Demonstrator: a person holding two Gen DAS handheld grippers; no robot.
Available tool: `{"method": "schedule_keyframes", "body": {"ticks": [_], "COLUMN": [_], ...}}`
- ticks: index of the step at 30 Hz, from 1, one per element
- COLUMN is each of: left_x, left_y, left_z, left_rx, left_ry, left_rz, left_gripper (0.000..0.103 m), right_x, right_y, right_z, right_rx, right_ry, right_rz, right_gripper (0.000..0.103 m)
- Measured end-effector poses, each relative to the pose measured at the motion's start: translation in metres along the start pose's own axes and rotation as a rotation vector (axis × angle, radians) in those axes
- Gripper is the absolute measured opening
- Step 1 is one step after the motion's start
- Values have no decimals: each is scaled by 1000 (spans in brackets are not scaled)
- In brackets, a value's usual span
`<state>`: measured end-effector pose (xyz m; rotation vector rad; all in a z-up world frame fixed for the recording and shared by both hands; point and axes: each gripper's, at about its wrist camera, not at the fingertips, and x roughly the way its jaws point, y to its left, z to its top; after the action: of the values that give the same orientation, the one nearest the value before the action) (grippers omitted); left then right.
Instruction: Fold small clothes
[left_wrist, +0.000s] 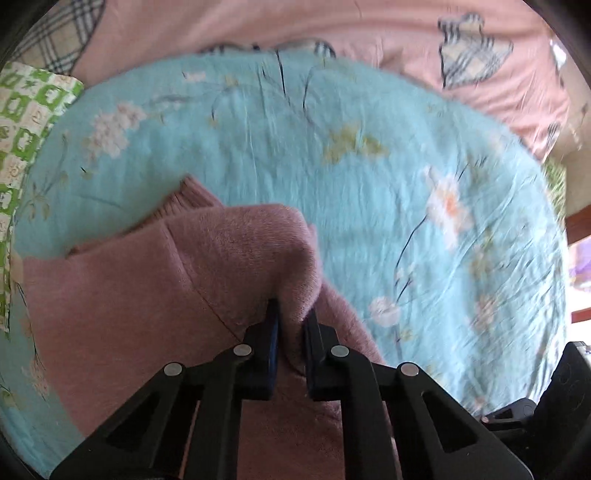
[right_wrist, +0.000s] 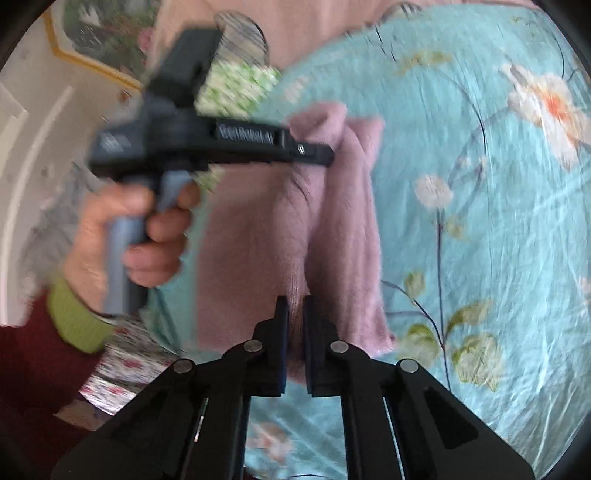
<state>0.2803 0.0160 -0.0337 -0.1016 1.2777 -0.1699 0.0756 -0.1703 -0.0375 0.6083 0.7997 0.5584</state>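
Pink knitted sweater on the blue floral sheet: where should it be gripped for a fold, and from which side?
Grip the pink knitted sweater at its edges, coming from above, roughly as now: the left gripper pinches a raised fold and the right gripper the near hem. The soft knit bunches into ridges the fingers can close on; lying flat on the blue floral sheet, it offers little else.

- The dusty-pink knitted garment (left_wrist: 155, 295) is soft, fuzzy, matt cloth, with a ribbed cuff.
- The turquoise flower-printed bedsheet (left_wrist: 369, 221) is thin woven cloth, creased, with a faint sheen.
- The pale pink quilt with checked patches (left_wrist: 369, 40) is smooth matt fabric.
- The black left gripper (left_wrist: 291, 328) and black right gripper (right_wrist: 295, 314) are matt hard plastic with round silvery metal pins.
- The gold picture frame (right_wrist: 92, 62) looks glossy.
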Motion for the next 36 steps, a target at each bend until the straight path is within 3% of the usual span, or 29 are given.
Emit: {"method": "schedule_keyframes", "body": {"ticks": [3,9,15,16,17,20,23,26,30,36], "left_x": [-2,44,15,3,-10,-44,-67,-74,-74,-75], "left_y": [3,-6,5,8,12,30,51,72,96,106], "left_z": [9,3,-4,-8,-14,-40,-71,-107,-153,-179], "left_rx": [-47,-32,-65,-62,-62,-86,-138,-189,-302,-370], "left_ry": [-46,-17,-53,-67,-86,-145,-174,-169,-175,-211], "left_rz": [-32,-30,-120,-122,-118,-121,-122,-72,-44,-25], "left_gripper": [9,10,27,36,44,54,54,54,54,53], "right_x": [-20,11,13,11,7,-9,-30,-31,-9,34], "right_y": [0,-43,-49,-47,-44,-31,-20,-6,15,28], "right_z": [9,-6,-17,-17,-17,-9,2,22,54,71], "right_rx": [-12,72,100,97,93,74,75,45,10,21], "right_ry": [-51,63,80,86,88,53,-37,-89,-87,-53], "right_rz": [44,-86,-128,-132,-139,-181,-166,-154,-129,-115], "right_gripper": [7,7,12,14,16,19,19,19,19,19]}}
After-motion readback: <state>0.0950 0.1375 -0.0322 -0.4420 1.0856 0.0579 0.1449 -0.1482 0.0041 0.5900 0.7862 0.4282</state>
